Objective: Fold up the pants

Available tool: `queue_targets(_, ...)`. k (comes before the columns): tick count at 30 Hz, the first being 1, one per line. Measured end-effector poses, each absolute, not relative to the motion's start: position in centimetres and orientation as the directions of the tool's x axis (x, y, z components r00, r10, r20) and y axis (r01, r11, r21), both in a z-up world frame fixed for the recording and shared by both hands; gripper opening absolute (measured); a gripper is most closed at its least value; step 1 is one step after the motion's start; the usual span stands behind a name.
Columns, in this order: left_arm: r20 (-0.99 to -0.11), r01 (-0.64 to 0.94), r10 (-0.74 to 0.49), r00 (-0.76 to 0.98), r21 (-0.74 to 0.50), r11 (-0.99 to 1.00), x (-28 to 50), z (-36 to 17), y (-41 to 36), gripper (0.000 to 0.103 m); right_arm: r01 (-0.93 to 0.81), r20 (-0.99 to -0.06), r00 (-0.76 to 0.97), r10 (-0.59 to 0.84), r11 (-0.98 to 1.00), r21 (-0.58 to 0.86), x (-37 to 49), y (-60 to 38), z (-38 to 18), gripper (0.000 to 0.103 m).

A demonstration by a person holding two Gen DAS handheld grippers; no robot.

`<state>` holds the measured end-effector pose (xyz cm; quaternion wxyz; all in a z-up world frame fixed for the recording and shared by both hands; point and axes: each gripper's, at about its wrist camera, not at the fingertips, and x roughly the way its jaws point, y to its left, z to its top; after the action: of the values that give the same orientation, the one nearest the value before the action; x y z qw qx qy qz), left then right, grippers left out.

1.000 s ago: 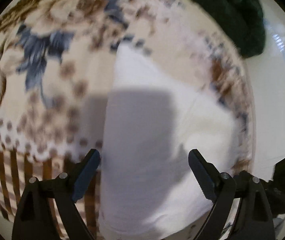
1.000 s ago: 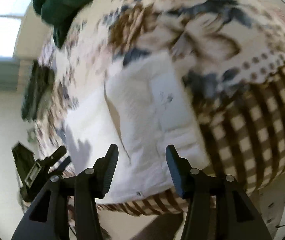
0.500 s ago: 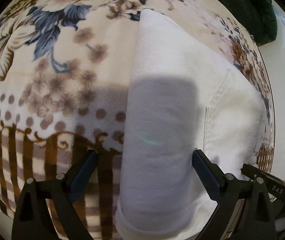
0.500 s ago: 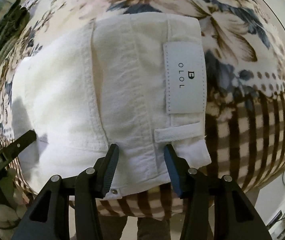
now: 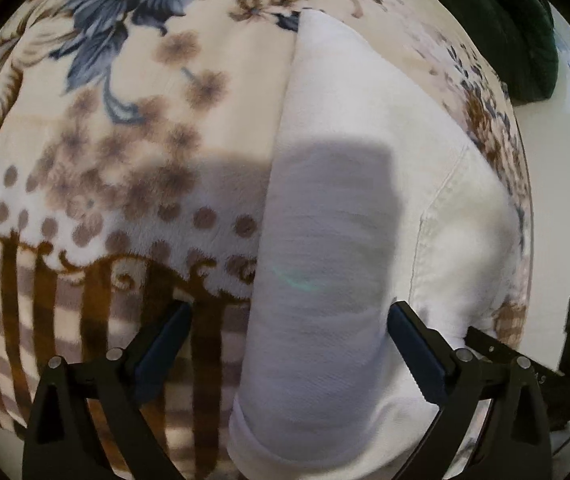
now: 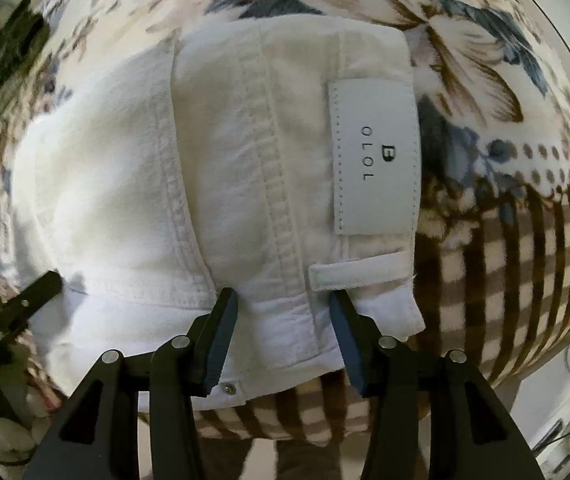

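My left tongs (image 5: 289, 320) stood wide open with nothing in them, hovering over the folded leg end of the white pants (image 5: 349, 208). My right tongs (image 6: 281, 312) were open about halfway, also empty, their tips straddling the waistband near the belt loop (image 6: 359, 274). The pants lay on the floral blanket (image 5: 133, 128), already doubled into a compact bundle, with the brand patch (image 6: 375, 158) facing up just beyond the belt loop.

I judged the step in hand to be taking hold of both near corners for another fold. To do it well I would have sunk each lower tip under all the layers at the near edge of the pants, not just the top one, so the bundle lifted as one piece. The waistband looked thick and stiff at the seam, so the right tongs needed a bite beside the belt loop and not on it. Both sides should have closed and risen together, or the fold would have skewed. The fleecy blanket could have snagged in a low grasp, so I would have kept the tips above its pile.

Counted: one pair of pants, one patch, one belt loop in sight, one rivet (image 6: 228, 389) near the edge of the pants, one blanket, two tongs, and one dark green cloth (image 5: 513, 28) on the blanket's far side beyond the pants.
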<state>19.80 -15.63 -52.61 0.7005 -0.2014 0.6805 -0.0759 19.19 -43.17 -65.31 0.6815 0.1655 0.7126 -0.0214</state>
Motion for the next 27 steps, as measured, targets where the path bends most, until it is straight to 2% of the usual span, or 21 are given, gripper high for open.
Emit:
queue_targets(1,-0.915,-0.182,-0.397,0.068,-0.403,0.897,19.8,-52.1,-15.2,0.101,0.294,-0.969,0.012,0.245,0.926,0.238,18.8,-43.9,-64.6,0.055)
queue_targets(3,-0.890,-0.209,-0.448,0.083,-0.455,0.866,19.7,-51.2,-14.4,0.101,0.355,-0.946,0.089,0.311,0.878,0.322,17.6,-45.3,-63.2,0.063)
queue_targets(4,-0.871,-0.221,-0.482,0.093,-0.490,0.843,19.7,-50.9,-13.9,0.101,0.401,-0.921,0.142,0.364,0.829,0.390,16.6,-46.2,-62.5,0.071)
queue_targets(5,-0.860,-0.226,-0.500,0.100,-0.509,0.830,19.7,-50.7,-13.7,0.101,0.435,-0.899,0.177,0.402,0.787,0.437,15.7,-46.8,-62.3,0.098)
queue_targets(6,-0.852,-0.228,-0.512,0.106,-0.522,0.822,19.7,-50.8,-13.4,0.101,0.475,-0.872,0.213,0.440,0.734,0.486,14.7,-47.4,-62.2,0.103)
queue_targets(10,-0.829,-0.271,-0.552,0.093,-0.554,0.787,19.9,-52.9,-13.0,0.101,0.617,-0.785,0.245,0.569,0.533,0.579,11.1,-48.3,-65.9,0.103)
queue_targets(16,-0.789,-0.298,-0.604,0.109,-0.606,0.738,20.9,-54.4,-12.9,0.101,0.647,-0.627,0.451,0.635,0.251,0.720,9.4,-47.9,-72.1,0.103)
queue_targets(21,-0.788,-0.283,-0.609,0.092,-0.607,0.743,21.3,-54.4,-13.1,0.101,0.625,-0.616,0.524,0.588,0.226,0.747,9.1,-47.2,-71.3,0.103)
queue_targets(27,-0.799,-0.262,-0.597,0.070,-0.593,0.762,21.6,-54.4,-13.2,0.101,0.551,-0.547,0.593,0.591,0.197,0.811,7.9,-46.9,-68.6,0.101)
